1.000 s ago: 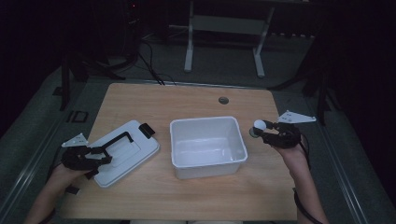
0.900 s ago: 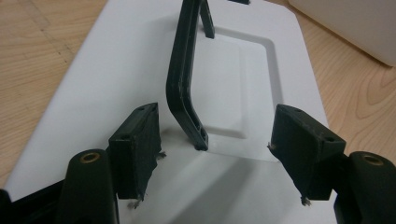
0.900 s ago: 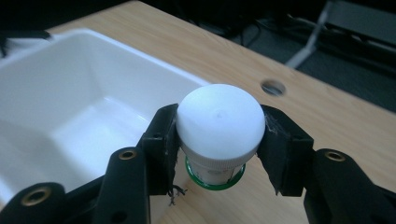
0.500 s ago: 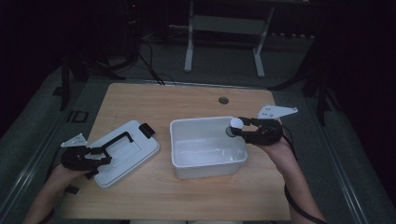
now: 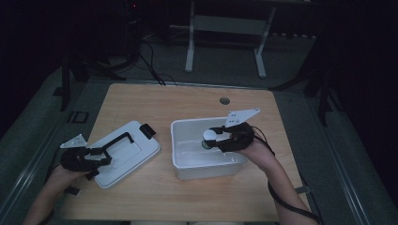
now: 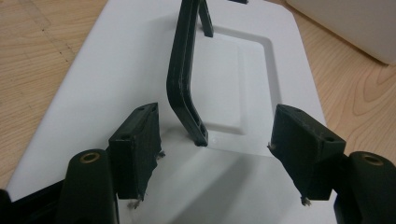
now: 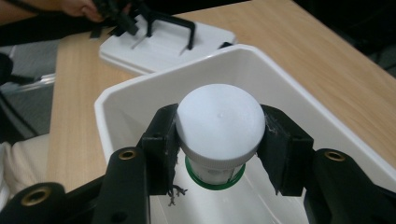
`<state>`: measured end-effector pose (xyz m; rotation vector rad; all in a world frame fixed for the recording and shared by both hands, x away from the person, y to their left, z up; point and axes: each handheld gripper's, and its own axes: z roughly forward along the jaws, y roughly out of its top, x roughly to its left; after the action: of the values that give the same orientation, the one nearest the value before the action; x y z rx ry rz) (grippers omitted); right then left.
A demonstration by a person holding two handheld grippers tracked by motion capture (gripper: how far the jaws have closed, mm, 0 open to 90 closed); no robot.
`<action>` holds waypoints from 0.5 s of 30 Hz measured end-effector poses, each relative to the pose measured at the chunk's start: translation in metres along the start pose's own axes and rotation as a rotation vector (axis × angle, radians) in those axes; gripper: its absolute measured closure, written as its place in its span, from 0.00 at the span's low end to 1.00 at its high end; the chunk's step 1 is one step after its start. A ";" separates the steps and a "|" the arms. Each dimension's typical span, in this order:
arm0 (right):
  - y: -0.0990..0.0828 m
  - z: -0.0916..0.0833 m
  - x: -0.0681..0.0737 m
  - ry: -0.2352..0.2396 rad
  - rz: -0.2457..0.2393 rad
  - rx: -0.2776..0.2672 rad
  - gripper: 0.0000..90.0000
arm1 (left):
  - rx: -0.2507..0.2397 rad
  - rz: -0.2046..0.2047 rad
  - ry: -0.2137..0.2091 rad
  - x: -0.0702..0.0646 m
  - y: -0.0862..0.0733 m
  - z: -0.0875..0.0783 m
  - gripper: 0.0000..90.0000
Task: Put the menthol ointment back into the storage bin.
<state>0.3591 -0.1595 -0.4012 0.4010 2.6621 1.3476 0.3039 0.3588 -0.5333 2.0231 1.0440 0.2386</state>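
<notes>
High view first: the right gripper (image 5: pixel 213 139) hangs over the open white tub (image 5: pixel 187 161) in the middle of the wooden bench (image 5: pixel 187 101), with a white-capped jar (image 5: pixel 208 136) clamped between its fingers, above the tub's inside. Off to the left, the flat white lid (image 5: pixel 133 152) lies on the bench beside the tub, and the left gripper (image 5: pixel 101 157) sits at its near end, by the black handle (image 5: pixel 117 140).

Left gripper view: the fingers (image 6: pixel 140 144) stand apart, released, one on each side of the handle's (image 6: pixel 182 84) near foot, pads clear of it, hovering just above the lid (image 6: pixel 116 56).

Right gripper view: fingers (image 7: pixel 161 140) pressed on both sides of the jar's (image 7: pixel 219 126) white cap, a green band showing below it. The tub's (image 7: pixel 299 116) wall and floor lie underneath, with the lid (image 7: pixel 163 44) and the other gripper (image 7: pixel 112 11) farther off.
</notes>
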 end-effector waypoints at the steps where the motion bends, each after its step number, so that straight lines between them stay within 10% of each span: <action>1: 0.001 0.004 0.000 0.016 -0.005 0.005 0.56 | 0.001 0.001 0.001 0.000 0.000 0.000 0.37; 15: 0.009 0.057 0.005 0.166 -0.085 0.130 0.56 | -0.020 0.006 0.010 0.000 0.000 -0.005 0.37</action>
<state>0.3695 -0.1095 -0.4279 0.1944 2.8755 1.2378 0.3011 0.3619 -0.5301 2.0097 1.0381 0.2616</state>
